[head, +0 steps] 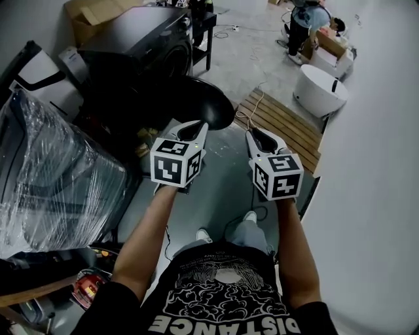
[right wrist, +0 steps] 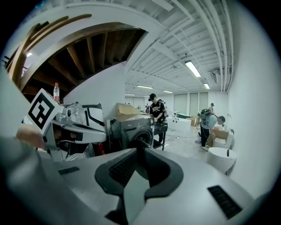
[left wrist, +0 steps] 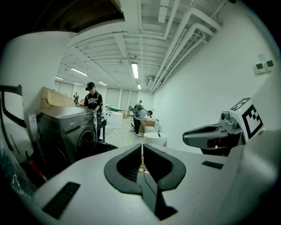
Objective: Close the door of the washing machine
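Black printed tee [head: 226, 294] sits right at the bottom edge, with bare forearms running up to the left gripper [head: 192, 125] and right gripper [head: 256, 134]; they're side by side, both clenched tight with nothing pinched between the jaws.

Task thing: the door [head: 208, 101] is round, dark and glossy, swung wide open; it's at 12 o'clock from the left gripper, near its tips; can't tell from the head view whether they touch. It hangs off the washing machine [head: 141, 36], a dark grey front-loader with a flat top, off at 11 o'clock.

Floor [head: 229, 190] is smooth grey concrete; a plain white wall [head: 373, 196] runs down the 3 o'clock side; the ceiling in the gripper views is white, with beams, pipes and strip lights; looks like a big open workshop.

Count:
- one washing machine, one door, two grippers;
- one slatted wooden pallet [head: 285, 124] at 1 o'clock;
- one white round tub [head: 321, 88] at 2 o'clock;
- one big plastic-wrapped bundle [head: 52, 176] at 9 o'clock;
- one cardboard box [head: 91, 16] behind the machine;
- one small black table [head: 203, 26] beside the machine;
- at least two other people further back, one in a black shirt [right wrist: 156, 107], one bent over [right wrist: 205, 123] near the tub.
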A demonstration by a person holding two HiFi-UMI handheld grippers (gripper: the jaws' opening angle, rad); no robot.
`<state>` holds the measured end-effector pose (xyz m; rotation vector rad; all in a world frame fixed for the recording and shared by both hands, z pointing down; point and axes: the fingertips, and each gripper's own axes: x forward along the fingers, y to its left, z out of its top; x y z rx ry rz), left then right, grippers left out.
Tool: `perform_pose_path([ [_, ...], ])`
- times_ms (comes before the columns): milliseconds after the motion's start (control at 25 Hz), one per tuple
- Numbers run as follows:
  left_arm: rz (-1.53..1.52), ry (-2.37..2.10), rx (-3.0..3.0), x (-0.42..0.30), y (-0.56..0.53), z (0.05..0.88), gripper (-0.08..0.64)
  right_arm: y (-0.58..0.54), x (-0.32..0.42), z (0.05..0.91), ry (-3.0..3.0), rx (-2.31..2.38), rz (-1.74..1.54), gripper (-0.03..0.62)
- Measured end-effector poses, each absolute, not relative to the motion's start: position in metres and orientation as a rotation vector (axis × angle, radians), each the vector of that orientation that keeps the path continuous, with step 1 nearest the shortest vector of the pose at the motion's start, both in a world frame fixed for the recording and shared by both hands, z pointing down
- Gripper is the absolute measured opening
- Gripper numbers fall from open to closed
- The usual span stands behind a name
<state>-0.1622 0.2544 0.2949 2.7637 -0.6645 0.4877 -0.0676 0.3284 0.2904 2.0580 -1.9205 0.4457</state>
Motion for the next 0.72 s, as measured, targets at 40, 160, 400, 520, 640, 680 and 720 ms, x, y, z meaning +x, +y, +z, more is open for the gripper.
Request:
perform_pose_path([
  [40, 0.491, -0.667, 2.763, -0.161, 0.252, 0.296, 0.035, 0.326, -0.066, 0.292, -1.928, 2.053, 0.451, 0.040],
  [160, 0.498, -0.686, 2.756, -0.157, 0.245, 0.299, 0.035, 0.317, -0.061, 0.298, -1.950, 2.024, 0.458, 0.072],
  [400, 0.518, -0.764, 2.712, -0.134, 0.218, 0.312, 0.035, 0.287, -0.034, 0.317, -2.003, 1.946, 0.469, 0.124],
  [520, 0.527, -0.834, 2.681, -0.119, 0.196, 0.318, 0.035, 0.260, -0.016, 0.328, -2.061, 1.881, 0.484, 0.137],
  [640, 0.538, -0.895, 2.650, -0.105, 0.178, 0.323, 0.035, 0.236, 0.000, 0.338, -2.111, 1.814, 0.502, 0.150],
  [680, 0.540, -0.913, 2.639, -0.101, 0.173, 0.325, 0.035, 0.228, 0.005, 0.341, -2.124, 1.792, 0.505, 0.154],
  [720, 0.544, -0.930, 2.626, -0.097, 0.167, 0.328, 0.035, 0.221, 0.010, 0.344, -2.138, 1.769, 0.507, 0.161],
])
